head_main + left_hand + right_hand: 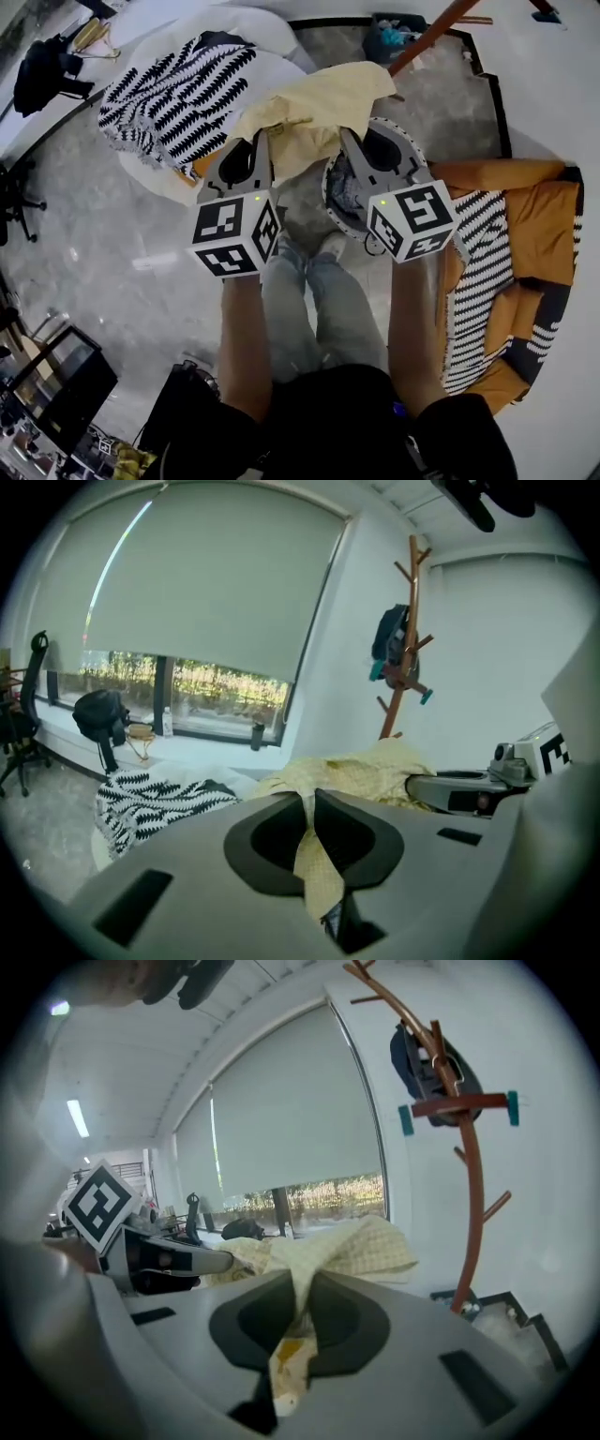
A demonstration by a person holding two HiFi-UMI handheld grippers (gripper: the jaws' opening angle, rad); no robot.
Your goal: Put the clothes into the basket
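Head view: I see left tool (262,141) and right tool (349,139) side by side, each clamped on near edge of yellow cloth (323,98) — cloth spread between them, held off floor. Round basket (412,148) below right tool, partly hidden. Black-and-white garment (178,98) far left.
Left gripper view: jaws pinched together on yellow fold.
Right gripper view: same — jaws closed on cloth; coat rack (469,1147) at right.
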